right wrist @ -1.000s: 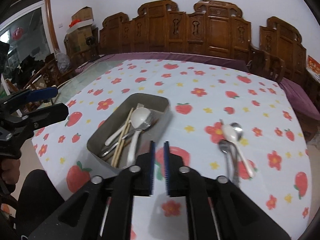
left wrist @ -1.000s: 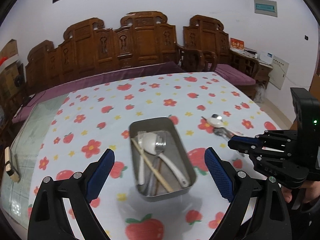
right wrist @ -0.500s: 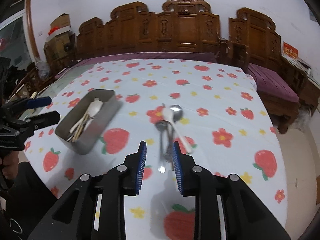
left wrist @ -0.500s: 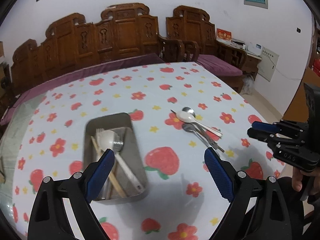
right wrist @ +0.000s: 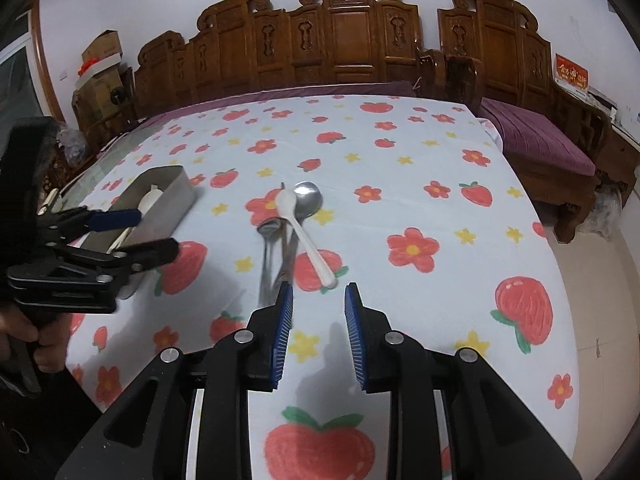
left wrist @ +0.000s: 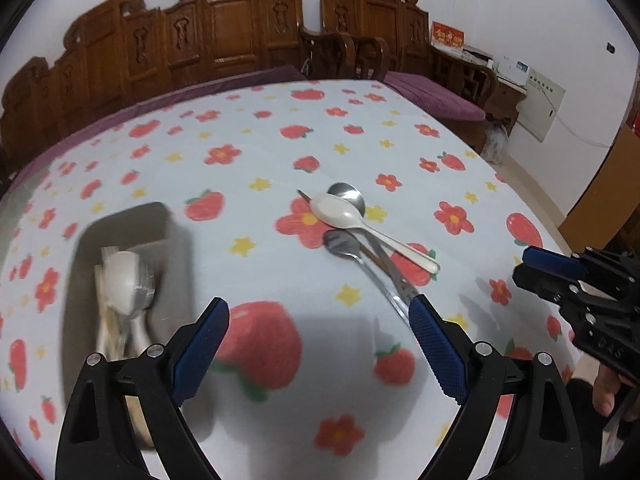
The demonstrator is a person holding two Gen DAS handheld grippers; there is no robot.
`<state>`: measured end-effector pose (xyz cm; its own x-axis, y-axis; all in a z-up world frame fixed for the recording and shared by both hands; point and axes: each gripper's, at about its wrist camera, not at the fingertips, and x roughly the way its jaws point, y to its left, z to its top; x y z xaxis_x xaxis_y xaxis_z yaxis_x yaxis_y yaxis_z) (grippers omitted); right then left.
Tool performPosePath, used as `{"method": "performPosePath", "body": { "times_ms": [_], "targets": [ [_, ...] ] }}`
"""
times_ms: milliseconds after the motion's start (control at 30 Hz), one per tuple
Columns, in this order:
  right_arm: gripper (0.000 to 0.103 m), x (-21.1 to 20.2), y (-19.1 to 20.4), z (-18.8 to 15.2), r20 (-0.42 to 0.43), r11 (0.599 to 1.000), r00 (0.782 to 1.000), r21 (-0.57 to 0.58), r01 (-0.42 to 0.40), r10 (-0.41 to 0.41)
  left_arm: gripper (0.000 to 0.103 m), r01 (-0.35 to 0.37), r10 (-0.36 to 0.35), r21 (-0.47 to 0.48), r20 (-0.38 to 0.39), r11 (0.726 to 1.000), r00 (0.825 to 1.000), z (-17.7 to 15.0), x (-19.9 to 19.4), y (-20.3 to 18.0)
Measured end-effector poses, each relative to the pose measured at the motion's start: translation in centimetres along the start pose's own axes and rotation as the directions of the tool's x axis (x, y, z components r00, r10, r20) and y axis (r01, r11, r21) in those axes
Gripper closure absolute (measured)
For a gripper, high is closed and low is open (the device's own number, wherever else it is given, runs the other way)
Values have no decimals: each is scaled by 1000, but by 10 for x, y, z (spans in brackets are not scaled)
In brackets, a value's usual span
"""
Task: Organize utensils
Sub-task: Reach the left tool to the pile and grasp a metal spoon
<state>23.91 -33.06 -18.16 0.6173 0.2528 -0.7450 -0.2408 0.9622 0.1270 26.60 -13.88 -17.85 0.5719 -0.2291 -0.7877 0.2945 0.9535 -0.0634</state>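
Observation:
A small pile of utensils lies on the flowered tablecloth: a white plastic spoon [right wrist: 306, 236] across a steel spoon [right wrist: 308, 200] and a steel fork [right wrist: 266, 248]. The pile also shows in the left wrist view, with the white spoon [left wrist: 360, 224] on top. A grey metal tray [right wrist: 176, 196] holding several utensils sits to the left; in the left wrist view the tray [left wrist: 80, 280] is blurred. My right gripper [right wrist: 318, 312] is open and empty, just short of the handle ends. My left gripper [left wrist: 318, 332] is wide open and empty, between tray and pile.
Carved wooden benches [right wrist: 348, 40] with purple cushions line the far side and right of the table. The table's right edge [right wrist: 560, 280] drops to the floor. Cardboard boxes [right wrist: 102, 52] stand at the back left.
Both grippers have swung right, from over the tray toward the loose utensil pile. My right gripper has gone from nearly shut to open. The left stays wide open.

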Motion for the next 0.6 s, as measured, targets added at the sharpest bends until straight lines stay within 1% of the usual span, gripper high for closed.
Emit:
{"method": "performPosePath", "body": {
  "times_ms": [133,200,233,300,367,400,467,533,600],
  "targets": [
    [74,8,-11,3,-3,1000,1000,13,4,-4,16,8,-8,-13,-26,1000,1000,9,30,-8],
    [74,11,-15,3,-6,1000,1000,18,5,-5,24,14,-15,-17,-44,1000,999,12,43,-11],
    [74,13,-18,3,-9,1000,1000,22,8,-8,29,19,-20,-17,-62,1000,998,13,51,-13],
    [74,15,-21,2,-14,1000,1000,19,13,-13,34,31,-33,-21,-83,999,996,16,64,-16],
    [74,17,-23,2,-16,1000,1000,15,21,-21,43,34,-36,-28,-95,999,995,17,74,-18],
    [74,17,-24,2,-15,1000,1000,16,22,-22,46,36,-39,-31,-103,999,994,18,79,-20],
    [74,17,-25,2,-16,999,1000,23,24,-23,56,40,-44,-34,-111,999,993,18,85,-23],
    [74,17,-25,2,-16,999,1000,21,24,-24,62,42,-46,-36,-121,998,992,16,90,-25],
    [74,17,-25,2,-16,1000,1000,15,24,-24,62,29,-33,-29,-114,999,993,15,91,-26]
  ]
}}
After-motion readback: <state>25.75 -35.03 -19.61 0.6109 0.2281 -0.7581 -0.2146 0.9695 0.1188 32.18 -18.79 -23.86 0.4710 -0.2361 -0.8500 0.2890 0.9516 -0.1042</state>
